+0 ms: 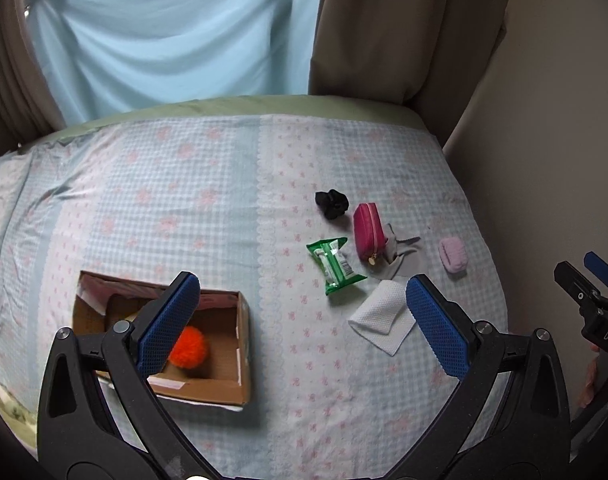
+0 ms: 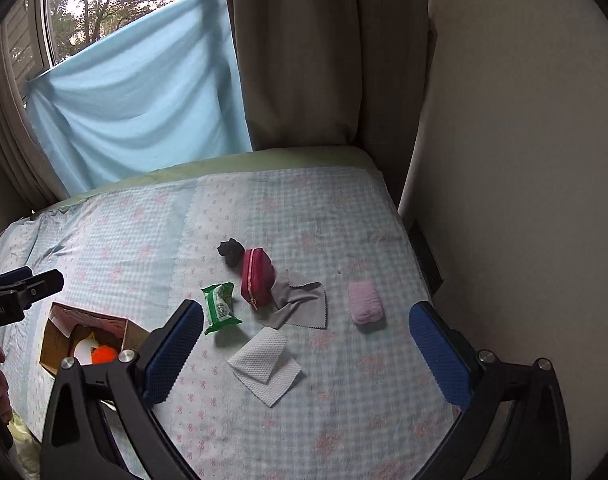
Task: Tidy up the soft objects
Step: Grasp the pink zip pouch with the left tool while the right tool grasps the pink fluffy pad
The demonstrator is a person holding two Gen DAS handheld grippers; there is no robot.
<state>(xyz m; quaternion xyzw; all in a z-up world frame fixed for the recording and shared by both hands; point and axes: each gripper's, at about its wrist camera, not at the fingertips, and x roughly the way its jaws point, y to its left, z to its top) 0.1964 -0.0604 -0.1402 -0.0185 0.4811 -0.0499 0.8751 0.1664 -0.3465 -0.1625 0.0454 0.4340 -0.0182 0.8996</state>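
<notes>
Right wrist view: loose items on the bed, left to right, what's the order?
Cardboard box holding the orange pompom → green wipes pack → red zip pouch → pink knitted bundle. Black scrunchie, grey cloth and white tissue overlap these in x, so they are left out.

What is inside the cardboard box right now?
The cardboard box holds an orange pom-pom and something white and yellow beside it. The left gripper's finger hides part of the inside.
</notes>
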